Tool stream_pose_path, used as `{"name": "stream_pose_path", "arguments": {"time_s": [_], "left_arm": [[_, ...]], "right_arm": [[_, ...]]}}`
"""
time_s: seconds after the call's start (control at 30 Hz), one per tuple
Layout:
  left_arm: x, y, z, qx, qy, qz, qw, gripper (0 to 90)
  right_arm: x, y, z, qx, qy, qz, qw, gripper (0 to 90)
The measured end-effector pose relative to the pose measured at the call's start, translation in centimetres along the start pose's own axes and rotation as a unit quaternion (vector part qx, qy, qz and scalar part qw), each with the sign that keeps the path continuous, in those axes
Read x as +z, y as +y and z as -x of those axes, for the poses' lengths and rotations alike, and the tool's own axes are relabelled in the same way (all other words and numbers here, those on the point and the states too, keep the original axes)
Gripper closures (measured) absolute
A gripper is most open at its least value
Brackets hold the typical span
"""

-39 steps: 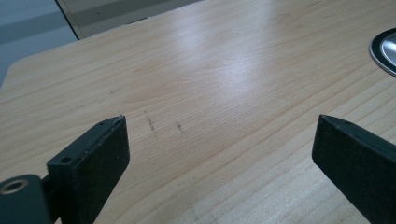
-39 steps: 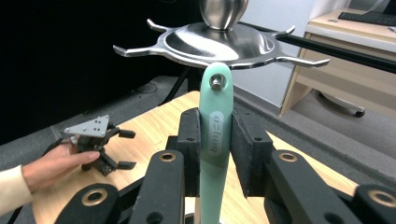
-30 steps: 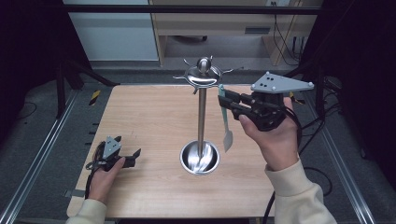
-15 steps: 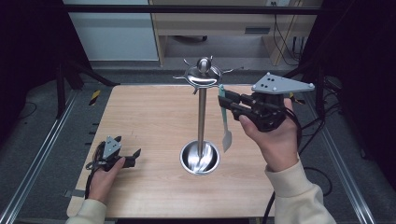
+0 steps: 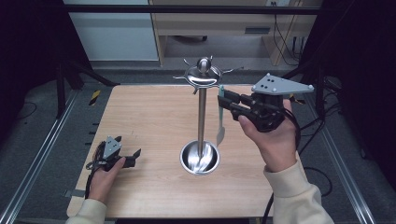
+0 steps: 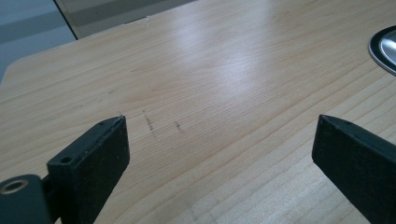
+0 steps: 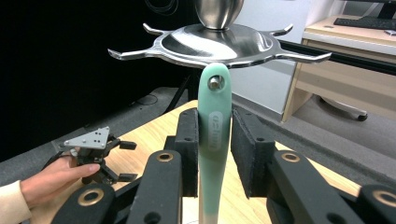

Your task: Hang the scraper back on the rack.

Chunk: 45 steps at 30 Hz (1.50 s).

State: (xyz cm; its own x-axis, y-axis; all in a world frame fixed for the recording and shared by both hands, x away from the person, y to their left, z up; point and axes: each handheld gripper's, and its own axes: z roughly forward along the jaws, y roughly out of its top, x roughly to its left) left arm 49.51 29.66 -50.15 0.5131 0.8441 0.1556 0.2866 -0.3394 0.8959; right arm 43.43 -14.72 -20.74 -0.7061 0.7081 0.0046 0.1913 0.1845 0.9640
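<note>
Hanging utensil: a pale green-handled utensil [image 7: 214, 140] hangs from the stand, the hole at the top of its handle seated on a peg beneath the stand's crown; its metal blade end [image 5: 220, 136] points down toward the base dish.
Utensil position: just beside the stand's pole, on the person's right of it, raised well above the bench [image 5: 140, 116].
Stand: a polished metal stand [image 5: 201, 116] rises upright from the middle of the bench; a round dish forms its base [image 5: 200, 157], and a domed crown with radiating hooks [image 7: 219, 44] and a ball knob tops it.
Right hand-held gripper: the right hand-held gripper [image 5: 229, 103] is held level at the height of the handle, aimed at the stand; in the right gripper view its two black pads flank the green handle, the left pad touching it and the right pad a narrow gap away; whether it truly clamps the handle cannot be told.
Left hand-held gripper: the left hand-held gripper [image 5: 133, 156] rests on the bench near its front left corner, well apart from the stand; its jaws stand wide apart with bare wood between them.
Left gripper view: wood grain with a few faint pencil marks, and the rim of the base dish [image 6: 384, 49] at the right edge.
</note>
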Motion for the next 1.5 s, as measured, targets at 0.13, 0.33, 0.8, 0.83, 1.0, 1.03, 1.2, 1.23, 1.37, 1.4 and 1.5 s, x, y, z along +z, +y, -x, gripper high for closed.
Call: {"name": "stream_pose_path", "arguments": {"time_s": [0.13,0.33,0.8,0.83,1.0,1.03,1.2,1.23,1.37,1.4,1.5], "left_arm": [[0.0,0.0,0.0,0.0,0.0,-0.001,1.0,3.9],[0.0,0.0,0.0,-0.001,0.001,0.0,1.0,3.9],[0.0,0.0,0.0,-0.002,0.001,0.001,1.0,3.7],[0.0,0.0,0.0,-0.002,0.001,0.002,1.0,3.7],[0.0,0.0,0.1,-0.002,-0.001,0.004,1.0,3.6],[0.0,0.0,0.1,-0.002,-0.001,0.004,1.0,3.6],[0.0,0.0,0.0,-0.006,-0.001,0.008,0.9999,3.5],[0.0,0.0,0.0,-0.008,0.0,0.01,0.9999,3.4],[0.0,0.0,-0.1,-0.01,0.002,0.014,0.9999,3.3],[0.0,0.0,-0.1,-0.011,0.002,0.015,0.9998,3.2],[-0.1,0.0,-0.2,-0.016,0.005,0.02,0.9996,3.2]], "right_arm": [[-0.3,-0.1,0.1,0.001,0.003,-0.001,1.0,70.6],[-0.9,-0.4,0.5,0.001,-0.005,-0.01,0.9999,65.0],[-2.2,-4.2,2.8,0.006,-0.127,0.006,0.9919,26.9],[-2.1,-4.6,3.0,0.01,-0.132,0.004,0.9912,25.7],[-1.9,-7.0,3.9,0.027,-0.151,-0.004,0.9882,17.6],[-1.9,-7.5,4.1,0.031,-0.155,-0.001,0.9874,15.9],[-1.7,-9.4,5.0,0.044,-0.167,0.004,0.985,11.6],[-1.6,-9.9,5.2,0.044,-0.17,0.005,0.9845,10.6],[-1.1,-11.5,5.4,0.043,-0.171,0.005,0.9844,8.8],[-0.9,-12.1,5.4,0.042,-0.172,0.002,0.9842,8.6],[-0.2,-13.6,5.6,0.04,-0.172,-0.006,0.9843,8.1]]}}
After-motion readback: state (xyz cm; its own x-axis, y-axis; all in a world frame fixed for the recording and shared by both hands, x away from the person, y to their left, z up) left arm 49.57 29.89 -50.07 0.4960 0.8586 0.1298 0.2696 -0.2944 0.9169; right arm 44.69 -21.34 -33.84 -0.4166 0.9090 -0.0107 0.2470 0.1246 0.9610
